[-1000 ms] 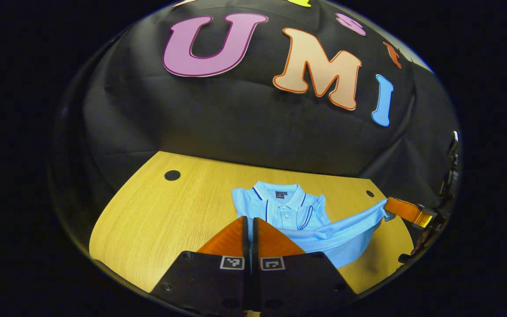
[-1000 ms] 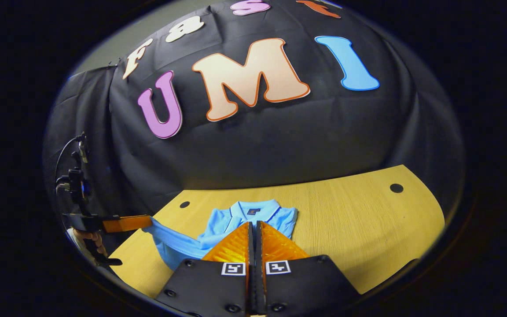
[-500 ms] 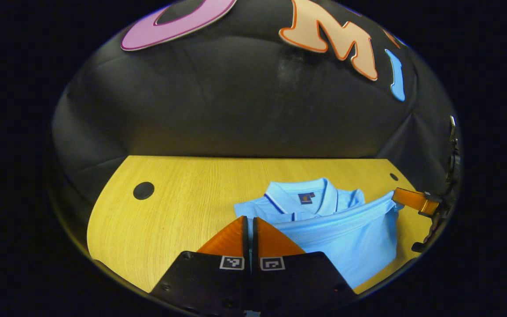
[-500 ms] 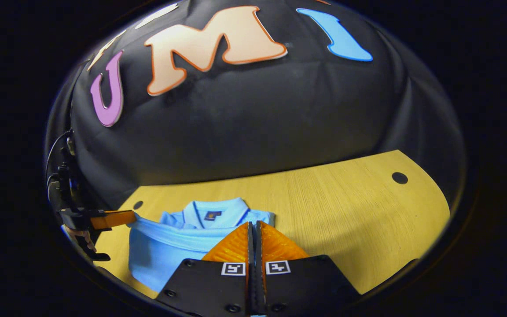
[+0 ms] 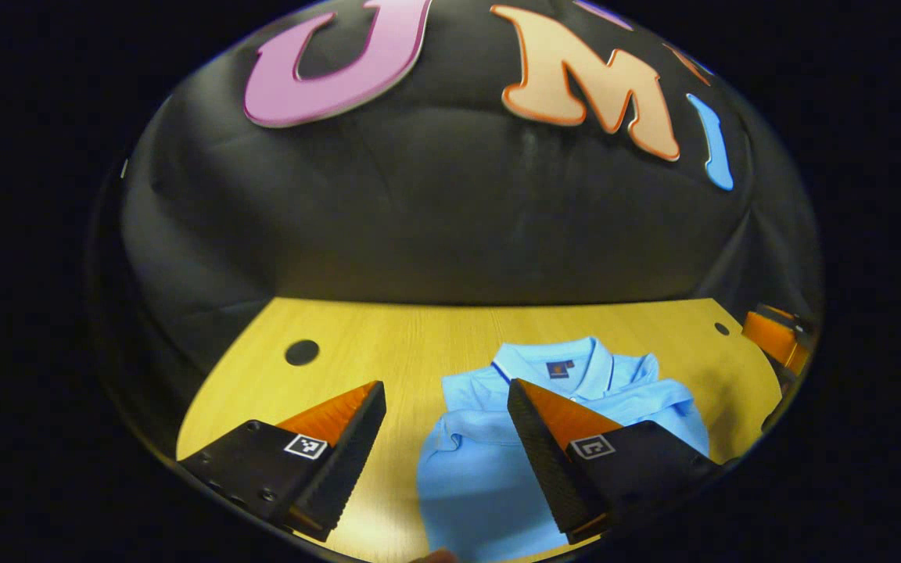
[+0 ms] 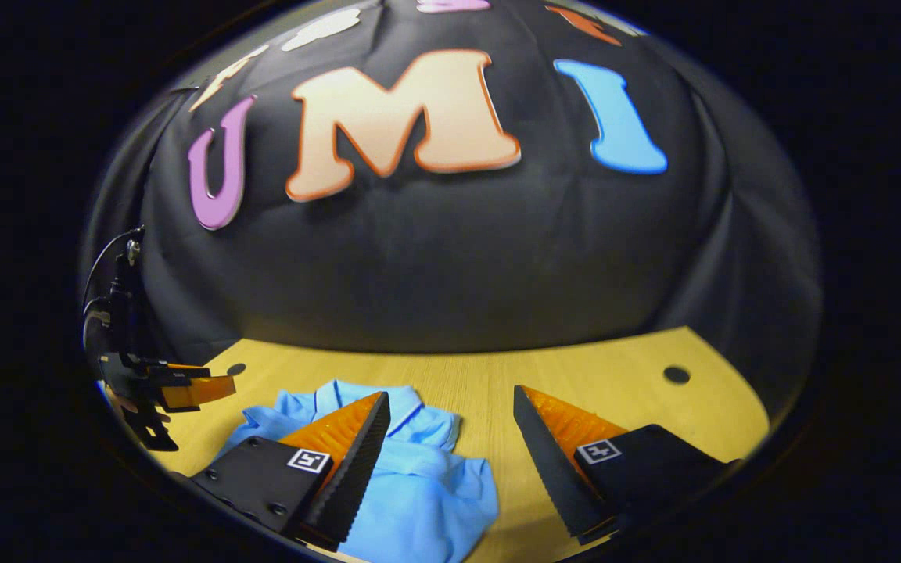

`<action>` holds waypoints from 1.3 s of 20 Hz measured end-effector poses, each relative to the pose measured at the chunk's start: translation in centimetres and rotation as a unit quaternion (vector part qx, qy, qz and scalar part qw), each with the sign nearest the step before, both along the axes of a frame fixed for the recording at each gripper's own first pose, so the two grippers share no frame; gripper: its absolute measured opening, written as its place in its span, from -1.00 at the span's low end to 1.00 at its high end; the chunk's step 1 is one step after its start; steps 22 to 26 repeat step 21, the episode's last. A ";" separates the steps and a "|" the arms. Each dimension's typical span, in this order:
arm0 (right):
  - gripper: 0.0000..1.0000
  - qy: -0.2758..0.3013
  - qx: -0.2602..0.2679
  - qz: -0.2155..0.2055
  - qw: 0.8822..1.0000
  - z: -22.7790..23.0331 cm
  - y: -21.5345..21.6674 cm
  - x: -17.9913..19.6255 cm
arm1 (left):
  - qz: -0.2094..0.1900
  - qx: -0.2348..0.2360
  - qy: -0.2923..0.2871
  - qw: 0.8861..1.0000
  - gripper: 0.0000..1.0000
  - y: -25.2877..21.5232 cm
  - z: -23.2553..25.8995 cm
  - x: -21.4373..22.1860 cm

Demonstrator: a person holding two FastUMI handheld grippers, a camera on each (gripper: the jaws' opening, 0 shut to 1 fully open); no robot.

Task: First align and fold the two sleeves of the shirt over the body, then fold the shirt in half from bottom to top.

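left gripper view: left gripper (image 5: 446, 395) hanging spread wide over folded blue shirt (image 5: 482, 469) lying on wooden table (image 5: 388, 344), collar label facing up | right gripper view: right gripper (image 6: 450, 407) gaping, gripping nothing; shirt (image 6: 427, 493) lying under its left finger; left gripper (image 6: 192, 389) showing far left

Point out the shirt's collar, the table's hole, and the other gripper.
shirt collar (image 5: 556, 361), left gripper view, on the inner neckband.
table hole (image 5: 302, 352), left gripper view, its centre.
right gripper (image 5: 773, 338), left gripper view, on a finger.
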State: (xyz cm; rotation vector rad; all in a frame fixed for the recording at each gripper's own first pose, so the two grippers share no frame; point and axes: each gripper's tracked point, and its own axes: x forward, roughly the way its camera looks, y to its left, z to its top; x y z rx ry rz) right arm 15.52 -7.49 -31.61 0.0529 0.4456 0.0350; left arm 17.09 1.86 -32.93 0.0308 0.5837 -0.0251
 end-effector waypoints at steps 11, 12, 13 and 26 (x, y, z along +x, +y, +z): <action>0.95 -0.139 -0.022 0.011 0.990 20.1 0.3 -19.0 | -0.015 0.036 -0.198 0.979 0.87 -6.0 23.0 -18.0; 0.96 -0.141 -0.020 0.007 0.990 20.7 0.9 -20.7 | -0.028 0.028 -0.205 0.978 0.87 -6.9 23.8 -19.6; 0.96 -0.143 -0.018 0.001 0.990 21.3 1.2 -22.3 | -0.037 0.019 -0.209 0.977 0.87 -7.3 24.5 -21.1; 0.93 -0.174 -0.021 0.011 0.984 26.1 5.3 -30.7 | -0.034 -0.008 -0.214 0.976 0.87 -5.1 26.2 -29.8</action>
